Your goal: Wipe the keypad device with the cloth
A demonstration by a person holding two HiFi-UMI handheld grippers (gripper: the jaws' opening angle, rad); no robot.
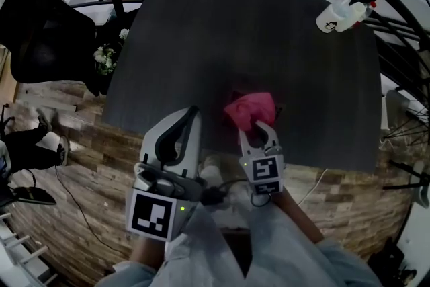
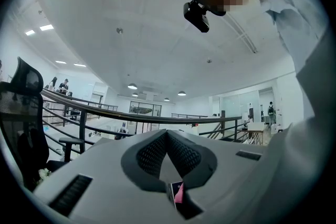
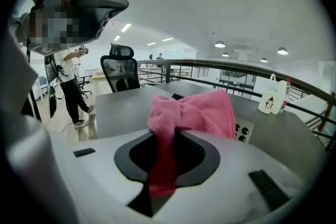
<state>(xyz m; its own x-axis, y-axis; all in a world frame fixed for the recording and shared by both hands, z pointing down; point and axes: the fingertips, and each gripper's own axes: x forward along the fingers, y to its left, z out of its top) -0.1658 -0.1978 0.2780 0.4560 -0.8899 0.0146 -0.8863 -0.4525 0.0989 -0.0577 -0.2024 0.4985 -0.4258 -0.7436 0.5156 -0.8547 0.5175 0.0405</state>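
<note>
Dark grey table (image 1: 201, 44) — a white bottle (image 1: 342, 15) at its far right corner, the keypad device (image 3: 243, 131) nearer.

Cloth (image 1: 250, 109) held between jaws of right hand-held gripper (image 1: 257, 127), near front edge of worktop (image 1: 201, 44). Keypad device (image 3: 242, 131) set just behind cloth, mostly covered. Bottle (image 1: 342, 15) placed at far right corner. Left hand-held gripper (image 1: 191, 116) positioned left of cloth.
</note>
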